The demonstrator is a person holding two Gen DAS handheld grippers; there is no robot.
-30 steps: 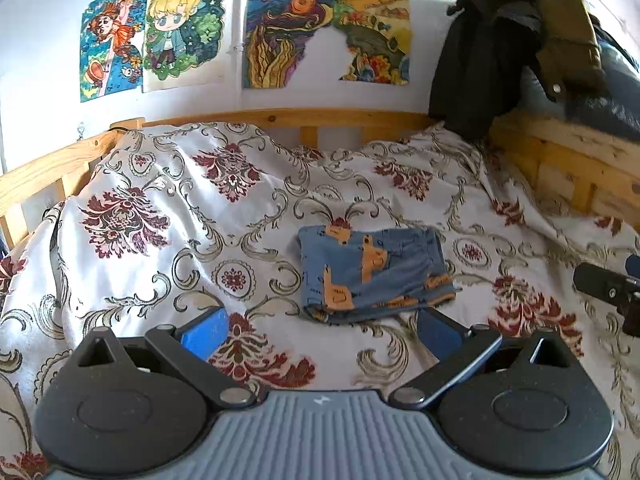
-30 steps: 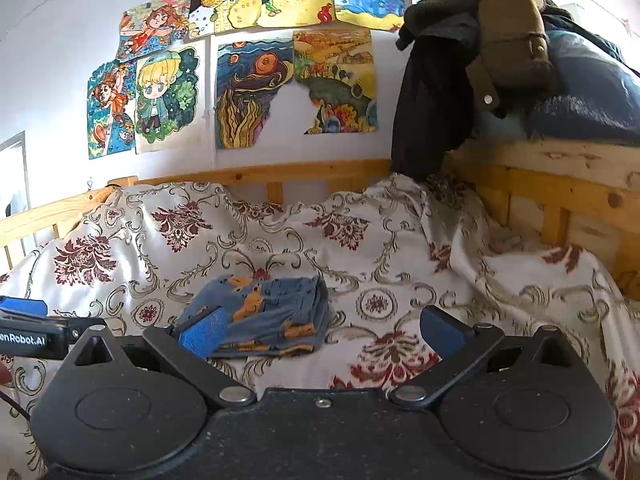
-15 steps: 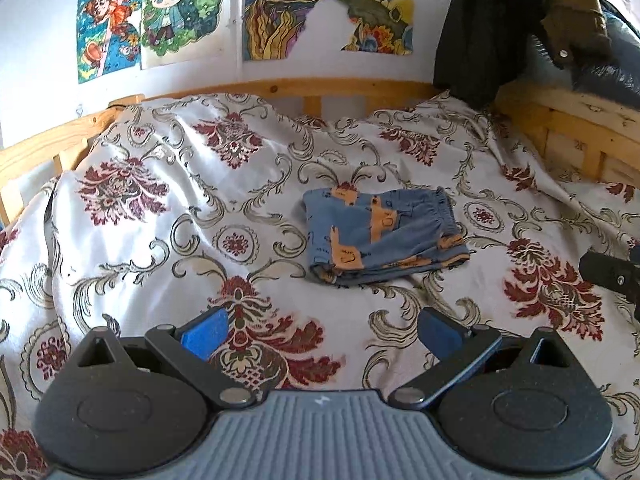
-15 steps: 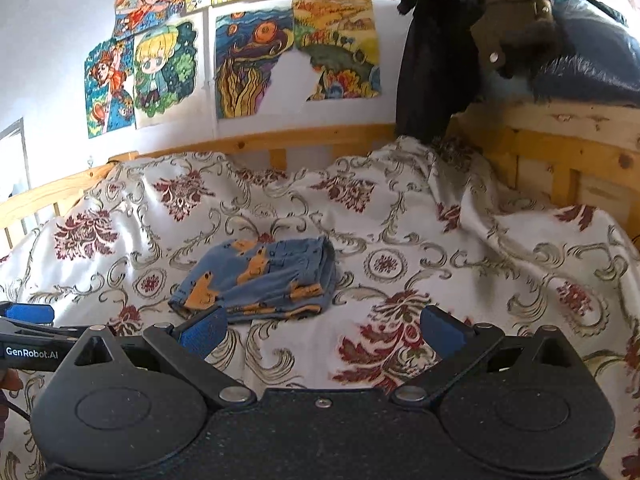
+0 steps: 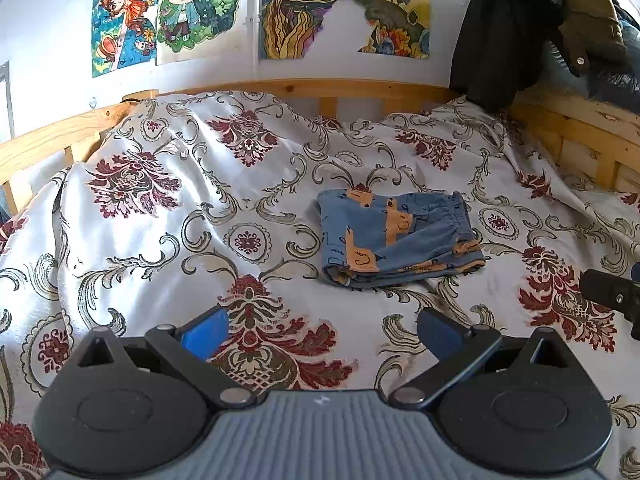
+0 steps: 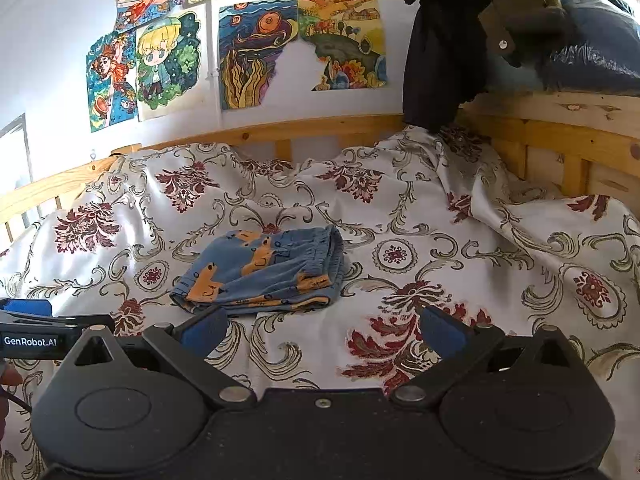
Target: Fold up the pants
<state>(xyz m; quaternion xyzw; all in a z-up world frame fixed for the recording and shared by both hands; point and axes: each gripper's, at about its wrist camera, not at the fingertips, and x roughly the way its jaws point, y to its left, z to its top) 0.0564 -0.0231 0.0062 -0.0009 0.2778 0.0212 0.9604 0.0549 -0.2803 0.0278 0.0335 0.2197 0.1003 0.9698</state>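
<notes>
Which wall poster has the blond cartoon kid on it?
The blond-kid poster, second from the left in the lower row: big-eyed character on green foliage. Its neighbours show a red-haired figure and swirly sea plants.

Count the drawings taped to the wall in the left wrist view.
4 drawings show above the bed rail: a red-haired figure far left, a blond character beside it, a swirly seaweed scene, a landscape. More may sit above the frame.

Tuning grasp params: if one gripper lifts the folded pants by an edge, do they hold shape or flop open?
Likely flop: the pants are soft cloth, stacked in loose layers that show along the near edge, so a one-edge lift would probably unfold them. Probably light, since they barely dent the bedspread. That glossy spread may let them slide if pushed.
</notes>
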